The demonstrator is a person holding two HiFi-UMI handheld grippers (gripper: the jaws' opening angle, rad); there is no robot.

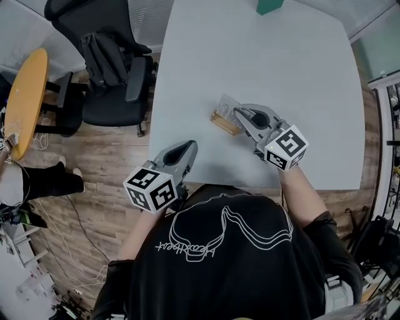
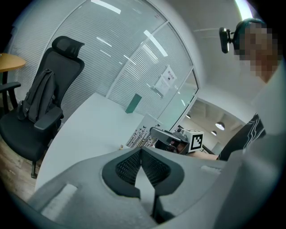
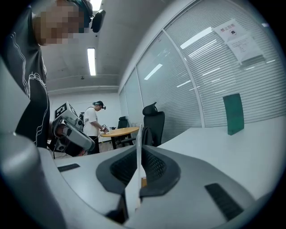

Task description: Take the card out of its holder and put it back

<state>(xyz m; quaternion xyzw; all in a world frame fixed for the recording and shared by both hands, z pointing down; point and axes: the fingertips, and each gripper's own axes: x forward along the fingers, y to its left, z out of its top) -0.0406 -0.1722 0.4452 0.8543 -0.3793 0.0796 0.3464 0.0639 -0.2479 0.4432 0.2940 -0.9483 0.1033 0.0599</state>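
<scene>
My right gripper is shut on a white printed card, holding it upright just over the small wooden holder on the white table. In the right gripper view the card stands edge-on between the pads, with a bit of the holder behind them. My left gripper hovers by the table's front edge, shut with nothing in it. From the left gripper view, its closed jaws point toward the card and the right gripper.
A green block stands at the table's far edge. A black office chair sits left of the table, with a yellow round table beyond it. A person stands at that round table.
</scene>
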